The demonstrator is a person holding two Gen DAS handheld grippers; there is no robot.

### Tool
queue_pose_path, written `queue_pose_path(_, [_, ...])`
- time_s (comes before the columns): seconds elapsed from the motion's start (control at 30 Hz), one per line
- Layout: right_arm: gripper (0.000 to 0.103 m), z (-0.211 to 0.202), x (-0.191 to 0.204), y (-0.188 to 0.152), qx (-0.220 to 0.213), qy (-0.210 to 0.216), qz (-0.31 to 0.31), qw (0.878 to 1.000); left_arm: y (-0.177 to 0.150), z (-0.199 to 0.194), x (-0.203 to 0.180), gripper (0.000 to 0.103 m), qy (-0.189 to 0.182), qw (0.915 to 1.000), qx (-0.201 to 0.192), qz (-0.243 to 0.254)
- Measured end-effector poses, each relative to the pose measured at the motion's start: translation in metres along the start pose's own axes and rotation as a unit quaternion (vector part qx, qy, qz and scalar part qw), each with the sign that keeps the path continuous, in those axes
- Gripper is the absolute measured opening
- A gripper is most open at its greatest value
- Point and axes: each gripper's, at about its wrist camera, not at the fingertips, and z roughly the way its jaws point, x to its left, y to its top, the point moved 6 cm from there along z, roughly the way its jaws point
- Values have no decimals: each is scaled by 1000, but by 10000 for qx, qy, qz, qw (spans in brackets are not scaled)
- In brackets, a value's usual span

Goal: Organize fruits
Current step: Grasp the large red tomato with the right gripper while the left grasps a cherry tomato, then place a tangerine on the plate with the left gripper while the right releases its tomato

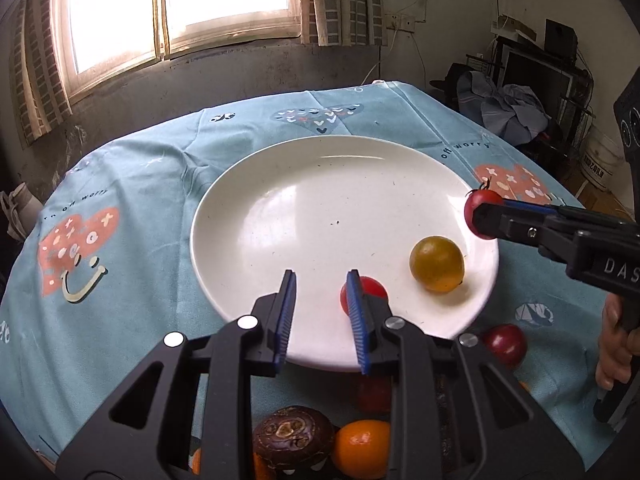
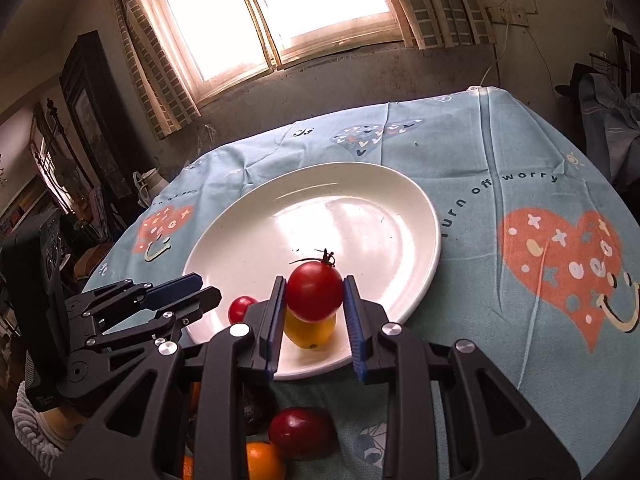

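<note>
Your right gripper [image 2: 314, 322] carries a stemmed red tomato [image 2: 314, 295] over the white plate [image 2: 256, 236].
Its fingers clamp the tomato; your left gripper [image 1: 320, 308] is closed and empty, above the plate's near rim.

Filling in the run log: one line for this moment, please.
right gripper: shut on red tomato, above plate | left gripper: shut, empty | on plate: yellow tomato, small red tomato

Glossy white plate [image 2: 416, 216] on matt printed cloth [image 2: 500, 240]
</note>
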Motion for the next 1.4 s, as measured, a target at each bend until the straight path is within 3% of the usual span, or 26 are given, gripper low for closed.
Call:
queue_pose_path(0.1, [28, -1, 1, -4, 53, 83, 19, 9999, -3, -19, 6, 26, -232, 9997, 10, -127])
queue_pose_path(0.2, [28, -9, 2, -2, -16, 152, 18, 9999, -22, -67, 10, 27, -497, 9987, -51, -84])
queue_pose_path(0.23, [28, -10, 3, 0, -30, 187, 31, 9998, -34, -82, 11, 28, -439, 9990, -64, 55])
queue_pose_path(0.3, [28, -9, 5, 0, -13, 257, 66, 9996, -57, -101, 19, 47, -115, 9996, -42, 254])
queue_pose_path(0.33, [28, -8, 6, -1, 19, 283, 76, 9996, -65, -103, 26, 48, 4, 9997, -1, 225])
queue_pose_path(0.47, [28, -4, 8, -6, 115, 342, 134, 9993, -82, -84, 48, 46, 27, 9996, 243, -139])
queue_pose_path(0.53, [28, -6, 7, -6, 99, 346, 158, 9992, -88, -67, 41, 46, -88, 9990, 435, -15])
queue_pose_path(0.63, [28, -8, 5, -4, 77, 344, 181, 9992, -91, -54, 34, 50, 417, 9966, 431, 568])
queue_pose_path(0.7, [28, -6, 5, -5, 104, 348, 184, 9992, -94, -50, 43, 51, 423, 9971, 473, 428])
queue_pose_path(0.73, [28, -5, 5, -5, 120, 350, 183, 9991, -95, -49, 48, 50, 398, 9975, 485, 313])
queue_pose_path(0.77, [28, -5, 4, -6, 131, 352, 183, 9991, -95, -49, 54, 40, 404, 9979, 472, 210])
queue_pose_path(0.83, [28, -5, 3, -5, 114, 323, 180, 9993, -91, -54, 65, 40, 175, 9989, 398, -155])
queue_pose_path(0.9, [28, -6, 2, -4, 71, 276, 187, 9994, -80, -59, 71, 39, 207, 9989, 275, -316])
queue_pose_path(1.03, [28, 3, 0, 1, 17, 33, 110, 9999, -32, -62, 63, 39, 106, 9989, -4, -454])
queue_pose_path(1.13, [28, 17, -2, -1, 103, -147, 6, 9998, 4, -40, 38, 40, -26, 9994, -65, -330])
queue_pose_path(1.27, [29, 21, -7, 0, 28, -164, 16, 9999, 20, -2, 21, 42, -46, 9986, 63, -520])
queue_pose_path(1.33, [36, 19, -7, 2, -1, -141, 2, 9999, 19, 10, 21, 45, -27, 9977, 145, -668])
queue_pose_path(1.37, [55, 16, -8, 3, -82, -179, 7, 9998, 17, 9, 22, 55, -14, 9976, 99, -691])
queue_pose_path(1.4, [60, 11, -9, 5, -218, -202, 13, 9996, 16, 5, 24, 59, 39, 9978, 18, -666])
